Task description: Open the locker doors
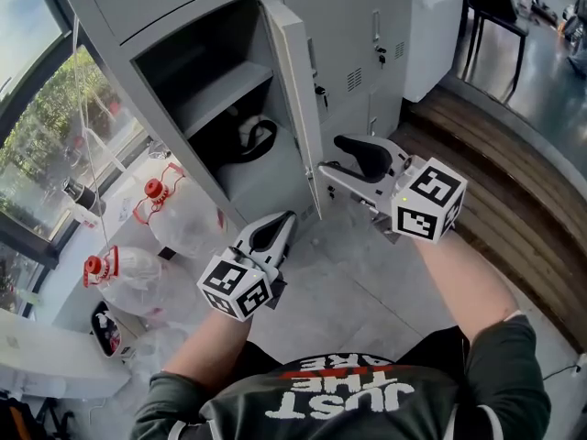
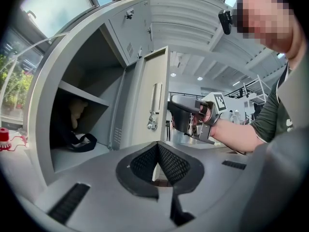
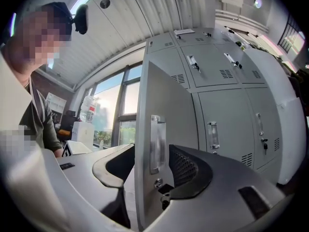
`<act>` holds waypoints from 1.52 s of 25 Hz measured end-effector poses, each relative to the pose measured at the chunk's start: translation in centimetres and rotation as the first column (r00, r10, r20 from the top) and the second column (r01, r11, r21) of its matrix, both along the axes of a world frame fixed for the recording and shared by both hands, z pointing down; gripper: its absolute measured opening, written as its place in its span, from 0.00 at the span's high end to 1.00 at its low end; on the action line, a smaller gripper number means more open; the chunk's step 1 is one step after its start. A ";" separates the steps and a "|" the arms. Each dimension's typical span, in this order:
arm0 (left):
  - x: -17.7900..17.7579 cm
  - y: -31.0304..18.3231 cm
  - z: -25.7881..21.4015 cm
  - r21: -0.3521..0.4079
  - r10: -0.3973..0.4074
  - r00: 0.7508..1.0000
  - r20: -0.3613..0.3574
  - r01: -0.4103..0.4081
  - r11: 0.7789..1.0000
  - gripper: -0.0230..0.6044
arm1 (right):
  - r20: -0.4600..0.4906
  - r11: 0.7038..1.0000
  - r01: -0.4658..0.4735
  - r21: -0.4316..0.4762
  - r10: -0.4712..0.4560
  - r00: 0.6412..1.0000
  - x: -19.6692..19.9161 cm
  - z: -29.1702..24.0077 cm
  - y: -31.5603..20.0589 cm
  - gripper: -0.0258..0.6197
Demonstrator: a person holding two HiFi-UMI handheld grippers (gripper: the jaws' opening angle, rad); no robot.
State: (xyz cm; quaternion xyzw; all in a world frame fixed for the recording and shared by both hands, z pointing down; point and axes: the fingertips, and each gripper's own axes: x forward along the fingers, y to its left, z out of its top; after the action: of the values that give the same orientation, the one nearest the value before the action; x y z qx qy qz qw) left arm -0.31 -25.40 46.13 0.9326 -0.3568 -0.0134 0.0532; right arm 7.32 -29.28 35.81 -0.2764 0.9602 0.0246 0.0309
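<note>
The grey locker door point(image 1: 298, 90) stands swung out from an open compartment point(image 1: 215, 76) that holds a shelf and a black bag point(image 1: 252, 140). My right gripper point(image 1: 332, 160) is open, level, with the door's free edge between its jaws. In the right gripper view the door point(image 3: 164, 105) and its clear handle point(image 3: 157, 144) stand between the two pads of that gripper point(image 3: 145, 163), and the left pad is clear of the panel. My left gripper point(image 1: 286, 220) is shut on nothing, low by the door's bottom corner. Its pads point(image 2: 158, 146) meet, pointing at the door point(image 2: 154, 115).
Closed locker doors point(image 3: 227, 115) continue to the right of the open one. Two plastic water jugs with red caps point(image 1: 179, 214) point(image 1: 119, 278) stand on the floor at the left by the window. A wooden step point(image 1: 495, 172) runs along the right.
</note>
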 end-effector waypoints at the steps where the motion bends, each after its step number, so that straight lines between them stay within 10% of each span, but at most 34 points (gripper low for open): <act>1: 0.0 0.0 0.1 -0.002 -0.001 1.000 0.001 0.001 1.000 0.95 | 0.001 1.000 -0.004 -0.005 0.004 1.000 0.3 0.2 -0.1 0.59; 13: -0.5 0.3 0.0 0.016 -0.017 1.000 -0.006 0.017 1.000 0.95 | 0.007 0.999 -0.041 -0.031 0.041 0.999 4.5 3.3 1.6 0.61; 22: -0.7 0.7 1.2 0.021 -0.019 0.999 -0.044 0.020 1.000 0.95 | 0.020 0.977 -0.166 -0.133 0.170 0.985 9.8 11.5 4.1 0.84; 38: 0.1 1.6 1.3 0.032 -0.002 0.997 -0.076 0.004 0.999 0.95 | -0.008 0.986 -0.132 -0.102 0.132 0.991 8.0 11.2 4.5 0.84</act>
State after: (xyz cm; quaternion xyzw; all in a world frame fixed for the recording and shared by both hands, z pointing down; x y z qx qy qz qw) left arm -0.23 -23.76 47.47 0.9316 -0.3556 -0.0544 0.0516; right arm 15.31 -24.77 47.01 -0.3406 0.9398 -0.0223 0.0145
